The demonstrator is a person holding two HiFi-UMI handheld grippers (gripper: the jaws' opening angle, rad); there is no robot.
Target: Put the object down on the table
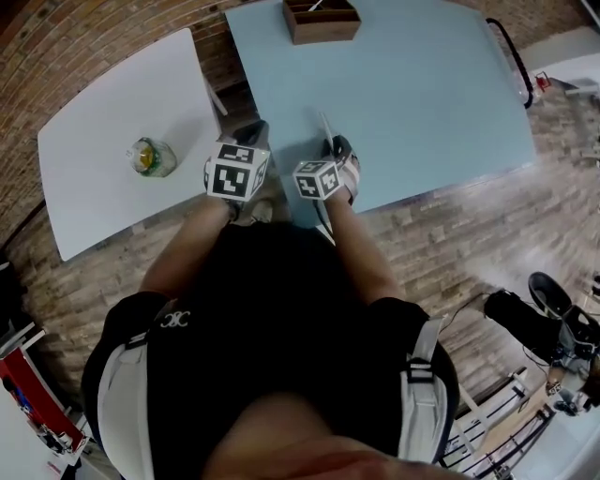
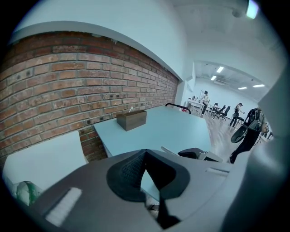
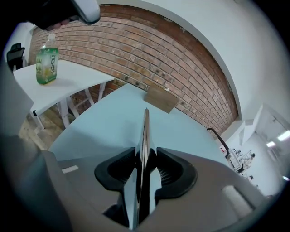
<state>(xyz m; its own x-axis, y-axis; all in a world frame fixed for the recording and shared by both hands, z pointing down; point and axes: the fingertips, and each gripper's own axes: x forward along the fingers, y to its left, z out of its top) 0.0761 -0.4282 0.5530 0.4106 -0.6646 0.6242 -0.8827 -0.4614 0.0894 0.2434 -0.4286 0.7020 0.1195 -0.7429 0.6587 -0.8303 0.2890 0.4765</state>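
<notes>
Two counters stand before me on the brick floor: the larger one pale blue (image 1: 422,94), the smaller one white (image 1: 103,122) to its left, with a narrow gap between them. I hold two tools, one in each hand, both near the blue counter's near left corner. My left tool (image 1: 251,131) sits over the gap between the counters; its pads meet at the tips and there is nothing between them. My right tool (image 1: 336,148) is over the near edge of the blue counter, and its pads are pressed on the one thing I carry.

There is one brown wooden box (image 1: 322,21), open-topped, at the far side of the blue counter. One green bottle (image 1: 152,157) with a clear cap stands upright on the white counter, well apart from both tools.

The one thin flat object (image 3: 145,136) is the smallest. It is clamped between my right tool's pads and reaches forward beyond them over the blue counter. It stands on edge, so I see it as a narrow, straight sliver, dark with a bright, shiny line along it. I cannot tell whether its lower edge touches the counter.
</notes>
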